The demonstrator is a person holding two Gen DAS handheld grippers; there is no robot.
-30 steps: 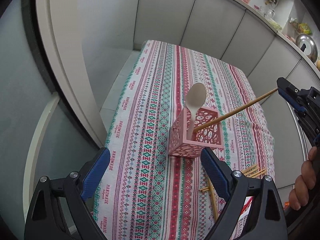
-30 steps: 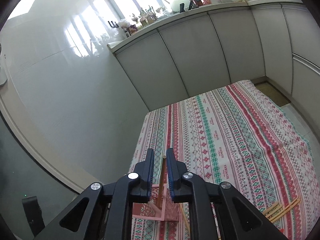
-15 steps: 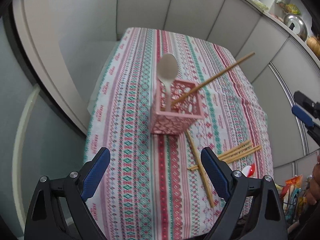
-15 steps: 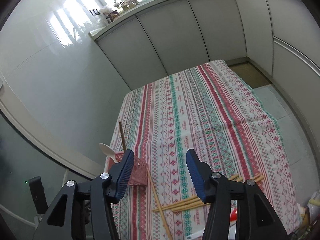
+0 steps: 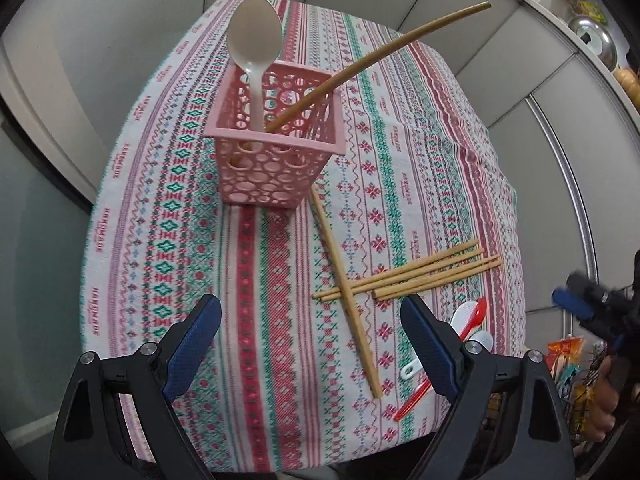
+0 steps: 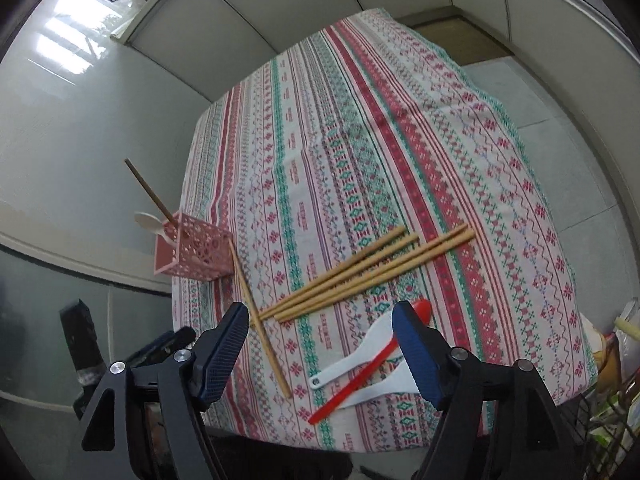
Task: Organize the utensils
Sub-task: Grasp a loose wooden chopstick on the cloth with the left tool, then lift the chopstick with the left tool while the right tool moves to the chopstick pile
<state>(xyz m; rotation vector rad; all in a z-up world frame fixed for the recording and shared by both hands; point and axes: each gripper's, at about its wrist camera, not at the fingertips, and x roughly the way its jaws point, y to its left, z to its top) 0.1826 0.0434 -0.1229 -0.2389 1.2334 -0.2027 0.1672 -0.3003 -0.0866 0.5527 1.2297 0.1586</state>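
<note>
Both spread, empty: left gripper (image 5: 310, 344), right gripper (image 6: 320, 344). Pink basket (image 5: 276, 148) ahead of left, holding spoon (image 5: 255, 40) and chopstick (image 5: 360, 64) upright. Loose chopsticks (image 6: 360, 272), spoons (image 6: 360, 356) between right's fingers, likely next pick.

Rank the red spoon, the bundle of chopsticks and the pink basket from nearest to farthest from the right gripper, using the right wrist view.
1. Red spoon, just ahead of the right gripper, toward its right finger.
2. Bundle of chopsticks, farther ahead, mid-table.
3. Pink basket, far left edge.
</note>
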